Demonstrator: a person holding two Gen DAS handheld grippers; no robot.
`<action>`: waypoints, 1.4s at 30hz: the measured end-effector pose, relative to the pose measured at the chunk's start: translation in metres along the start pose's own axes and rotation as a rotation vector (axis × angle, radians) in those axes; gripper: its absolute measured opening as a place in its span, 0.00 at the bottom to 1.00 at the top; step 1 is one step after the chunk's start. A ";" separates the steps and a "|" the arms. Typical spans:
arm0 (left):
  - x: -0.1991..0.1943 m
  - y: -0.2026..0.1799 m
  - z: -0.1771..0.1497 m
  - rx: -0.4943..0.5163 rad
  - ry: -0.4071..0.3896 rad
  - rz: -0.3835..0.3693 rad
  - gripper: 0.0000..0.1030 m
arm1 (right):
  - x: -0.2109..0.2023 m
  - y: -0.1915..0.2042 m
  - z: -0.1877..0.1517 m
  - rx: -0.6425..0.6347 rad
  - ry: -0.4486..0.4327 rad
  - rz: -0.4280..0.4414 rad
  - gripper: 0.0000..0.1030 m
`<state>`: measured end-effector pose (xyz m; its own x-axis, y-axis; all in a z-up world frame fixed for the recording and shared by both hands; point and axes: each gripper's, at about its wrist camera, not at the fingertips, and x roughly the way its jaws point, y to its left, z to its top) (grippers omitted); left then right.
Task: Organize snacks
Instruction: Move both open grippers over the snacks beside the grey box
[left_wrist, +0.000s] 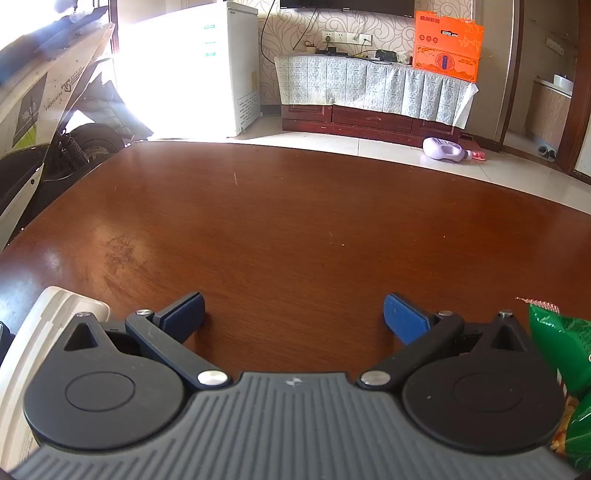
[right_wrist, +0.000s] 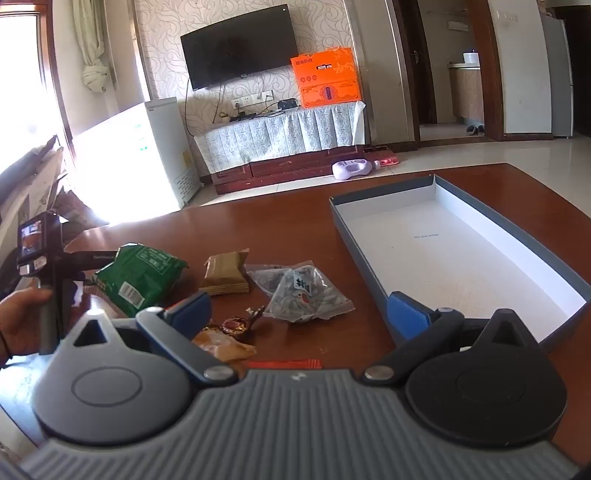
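Note:
In the right wrist view, several snacks lie on the brown table (right_wrist: 288, 221): a green bag (right_wrist: 138, 275), a tan packet (right_wrist: 225, 275), a clear packet of dark pieces (right_wrist: 301, 291), a small brown candy (right_wrist: 236, 325), an orange wrapper (right_wrist: 225, 345) and a red strip (right_wrist: 291, 363). An open grey box (right_wrist: 458, 254) with a white inside lies to their right. My right gripper (right_wrist: 299, 314) is open above the near snacks. My left gripper (left_wrist: 293, 317) is open over bare table, with the green bag (left_wrist: 565, 369) at its right.
A white container (left_wrist: 40, 332) sits at the table's near left edge. Beyond the table are a scooter (left_wrist: 44, 110), a white freezer (left_wrist: 221, 66), a cloth-covered TV stand (left_wrist: 369, 88) with an orange box (left_wrist: 447, 44), and a purple bottle (left_wrist: 443, 147) on the floor.

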<state>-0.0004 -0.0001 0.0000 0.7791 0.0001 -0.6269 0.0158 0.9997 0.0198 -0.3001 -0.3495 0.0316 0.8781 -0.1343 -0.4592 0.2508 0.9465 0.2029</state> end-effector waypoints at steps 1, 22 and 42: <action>0.000 0.000 0.000 -0.003 -0.002 -0.002 1.00 | 0.000 0.000 0.000 0.000 0.003 0.001 1.00; -0.069 0.013 -0.020 -0.019 -0.057 0.004 1.00 | 0.011 0.005 0.002 -0.012 0.007 0.001 1.00; -0.302 0.027 -0.065 -0.135 -0.265 0.071 1.00 | 0.001 -0.016 0.001 0.080 0.015 -0.072 1.00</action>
<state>-0.2762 0.0288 0.1391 0.9118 0.0808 -0.4027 -0.1136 0.9918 -0.0583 -0.3032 -0.3653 0.0289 0.8506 -0.1957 -0.4881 0.3451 0.9081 0.2373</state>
